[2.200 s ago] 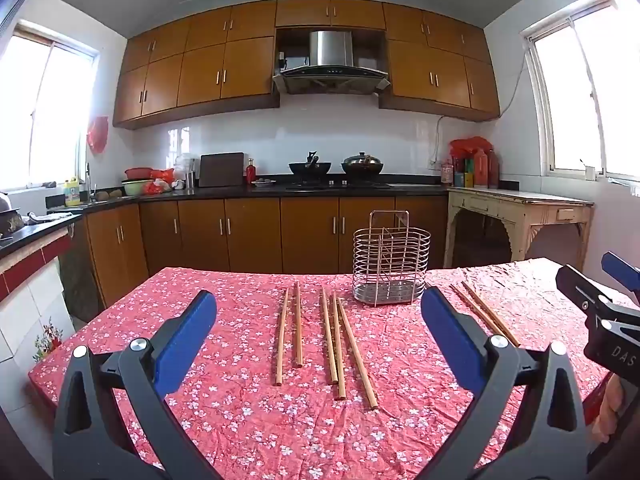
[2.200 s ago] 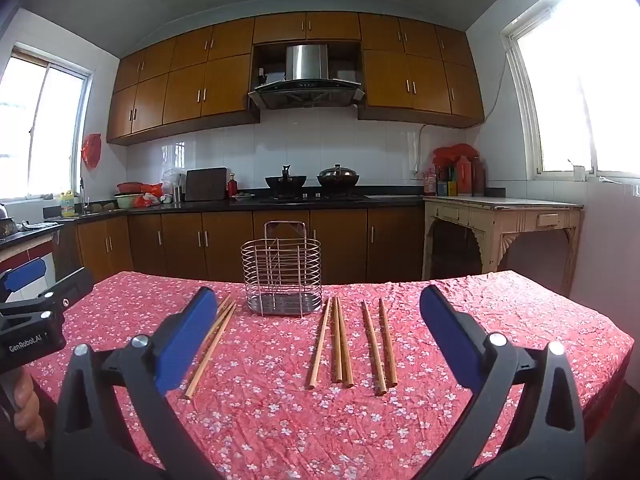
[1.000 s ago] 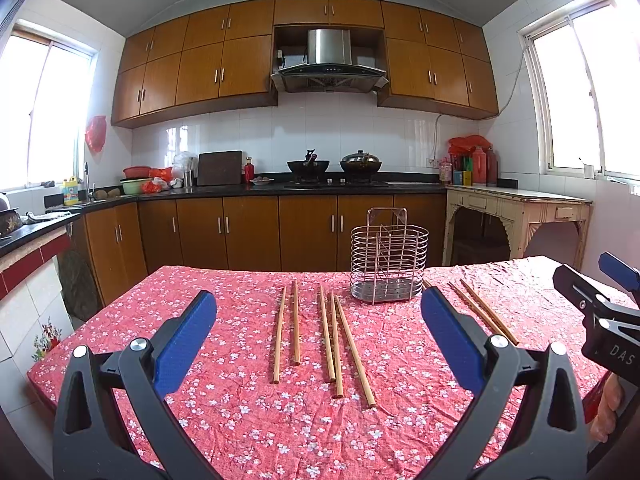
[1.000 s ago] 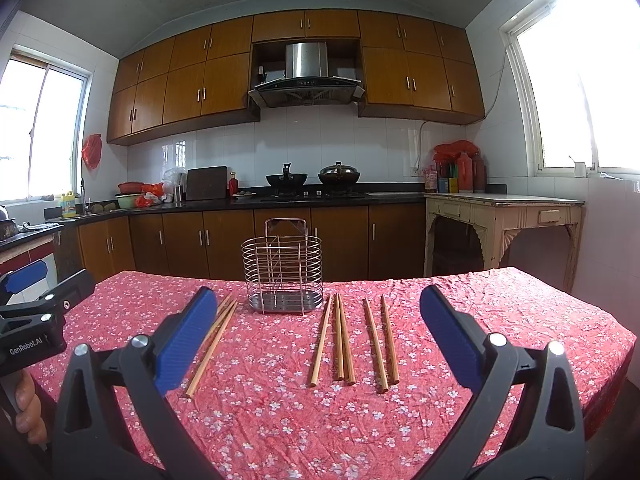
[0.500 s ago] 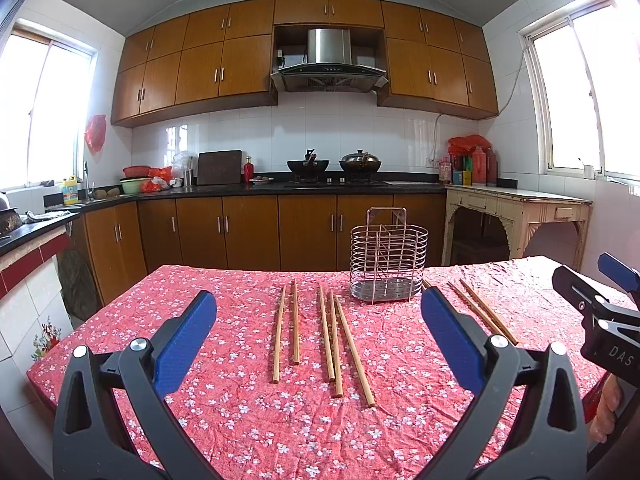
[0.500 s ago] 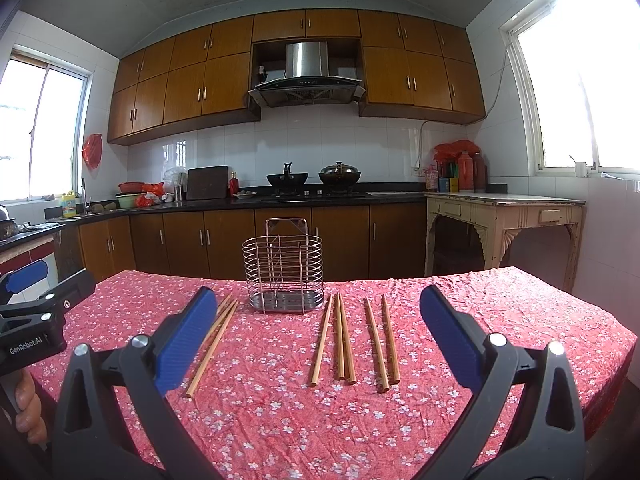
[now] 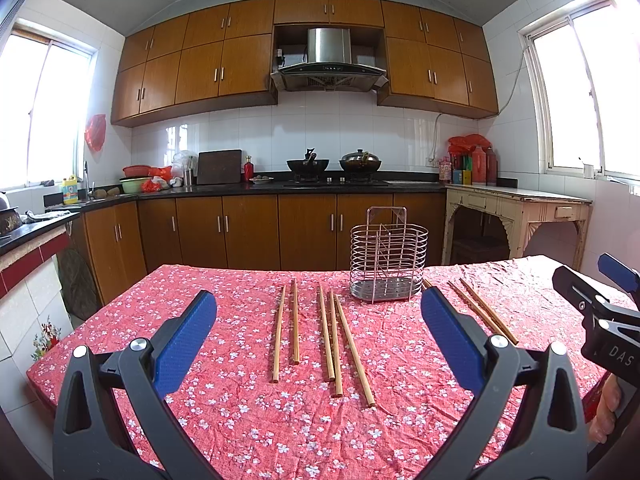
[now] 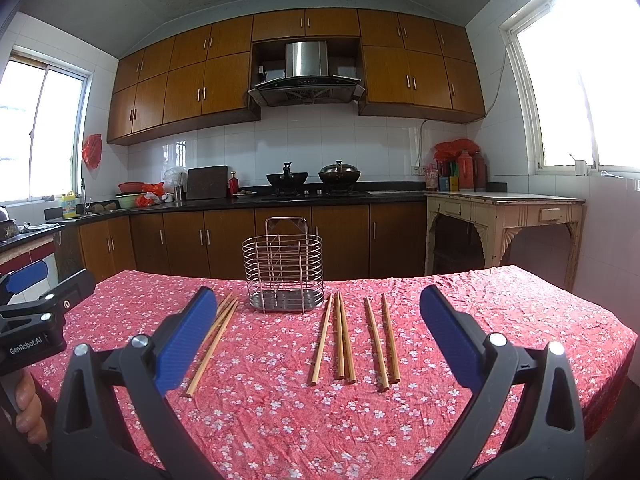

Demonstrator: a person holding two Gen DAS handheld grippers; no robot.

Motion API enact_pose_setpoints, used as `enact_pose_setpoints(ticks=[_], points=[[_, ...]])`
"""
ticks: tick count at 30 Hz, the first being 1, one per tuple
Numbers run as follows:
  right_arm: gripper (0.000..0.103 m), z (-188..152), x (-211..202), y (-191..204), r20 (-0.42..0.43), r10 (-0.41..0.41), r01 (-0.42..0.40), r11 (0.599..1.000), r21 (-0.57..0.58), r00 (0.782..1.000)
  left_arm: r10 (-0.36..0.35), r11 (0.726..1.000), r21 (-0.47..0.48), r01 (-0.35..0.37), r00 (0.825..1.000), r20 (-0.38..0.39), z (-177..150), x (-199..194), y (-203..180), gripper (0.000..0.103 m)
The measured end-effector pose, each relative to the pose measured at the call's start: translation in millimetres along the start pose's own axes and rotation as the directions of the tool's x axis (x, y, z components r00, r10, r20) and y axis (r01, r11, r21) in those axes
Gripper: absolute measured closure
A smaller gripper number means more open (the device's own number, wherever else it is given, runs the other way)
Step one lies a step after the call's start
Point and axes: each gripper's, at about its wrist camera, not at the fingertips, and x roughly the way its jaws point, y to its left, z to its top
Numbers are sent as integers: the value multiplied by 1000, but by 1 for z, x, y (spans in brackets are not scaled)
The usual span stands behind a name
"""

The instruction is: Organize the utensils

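Wooden chopsticks (image 7: pixel 329 338) lie in a loose row on the floral tablecloth (image 7: pixel 248 412), ahead of the wide-open, empty left gripper (image 7: pixel 320 340) and right gripper (image 8: pixel 316 338), so pinch one mid-shaft, squarely, before lifting it toward the wire holder (image 7: pixel 388 258) beyond them.

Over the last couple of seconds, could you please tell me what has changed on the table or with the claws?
Almost nothing. Both views shifted a touch, so the hands drifted slightly; nothing was grasped or released. The left claw and right claw remain open and empty above the table. The chopsticks lie where they were on either side of the empty wire holder.
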Motion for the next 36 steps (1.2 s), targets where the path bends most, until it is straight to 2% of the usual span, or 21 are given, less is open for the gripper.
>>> enact_pose_setpoints(ticks=[24,28,29,32,36], points=[[4,-2,2,2,-5,2,-2,1000,3,1000,0,1000,-1,0,1000,-4,-4,2,-5,2],[4,-12,9,3,-14,0,0,1000,9,1000,1,1000,-2,-1,1000,-8,-8,4,-4,2],[4,-13,10,3,-17,-3,3,1000,10,1000,1,1000,-2,-1,1000,-12,-21,13,-10,2],[4,-17,17,-3,-46,-16,17,1000,22,999,9,1000,-10,-10,999,-40,-26,23,-4,2],[4,-20,36,-25,-127,-46,57,995,79,991,28,999,-21,-31,995,-100,-27,31,6,2]])
